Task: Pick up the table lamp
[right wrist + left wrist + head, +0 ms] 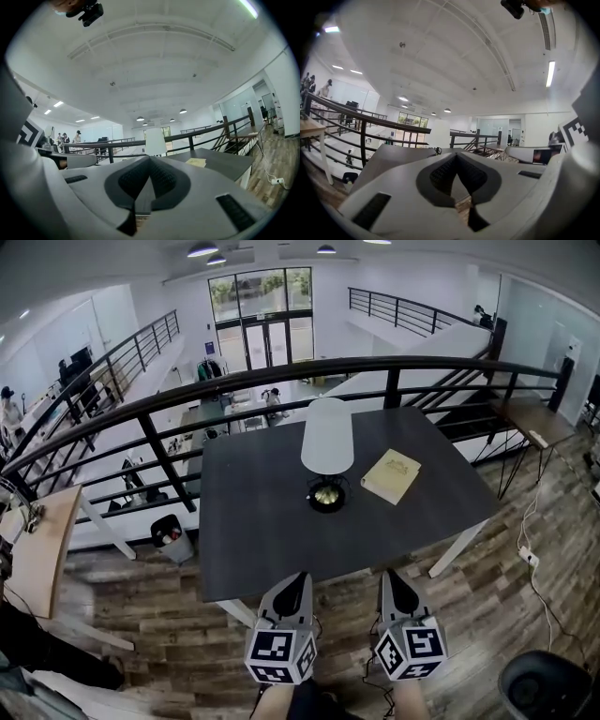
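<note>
Standing mid-frame on the dark table point(262, 540): table lamp point(327, 439), white shade; book point(391, 475) just right. Lower centre, near the table's front edge: left gripper point(301, 577), right gripper point(387, 576), fingers point(443, 174) closed, empty.

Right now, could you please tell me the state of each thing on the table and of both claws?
Lamp: upright on table, untouched.
Book: closed, lying flat beside lamp.
Left claw: shut, empty.
Right claw: shut, empty.
</note>
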Action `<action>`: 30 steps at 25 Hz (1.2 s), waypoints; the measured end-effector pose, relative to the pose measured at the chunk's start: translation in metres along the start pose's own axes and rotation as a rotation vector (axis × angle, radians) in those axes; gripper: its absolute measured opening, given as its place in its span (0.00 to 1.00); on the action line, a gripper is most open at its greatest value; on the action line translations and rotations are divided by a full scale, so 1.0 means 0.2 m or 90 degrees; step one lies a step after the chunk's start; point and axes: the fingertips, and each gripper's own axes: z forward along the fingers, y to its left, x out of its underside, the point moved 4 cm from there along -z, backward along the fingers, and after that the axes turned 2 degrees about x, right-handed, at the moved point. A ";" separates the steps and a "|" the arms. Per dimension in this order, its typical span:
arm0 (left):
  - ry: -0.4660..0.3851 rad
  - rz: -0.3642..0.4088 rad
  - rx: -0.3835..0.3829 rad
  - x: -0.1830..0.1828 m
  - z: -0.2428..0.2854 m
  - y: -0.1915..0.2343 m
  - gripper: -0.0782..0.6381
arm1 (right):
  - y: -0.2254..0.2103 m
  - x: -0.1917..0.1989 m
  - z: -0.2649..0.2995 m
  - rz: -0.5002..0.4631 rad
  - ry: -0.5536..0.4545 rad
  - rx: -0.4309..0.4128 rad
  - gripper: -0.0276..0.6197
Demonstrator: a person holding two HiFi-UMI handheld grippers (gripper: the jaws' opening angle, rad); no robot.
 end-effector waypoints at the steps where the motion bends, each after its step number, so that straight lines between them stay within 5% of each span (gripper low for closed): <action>1: 0.002 0.000 -0.002 0.01 0.02 0.00 0.12 | -0.01 0.01 0.02 0.002 0.002 -0.002 0.03; 30: 0.026 -0.043 0.045 -0.08 1.00 0.46 0.12 | -0.21 0.03 1.05 -0.007 0.054 0.021 0.03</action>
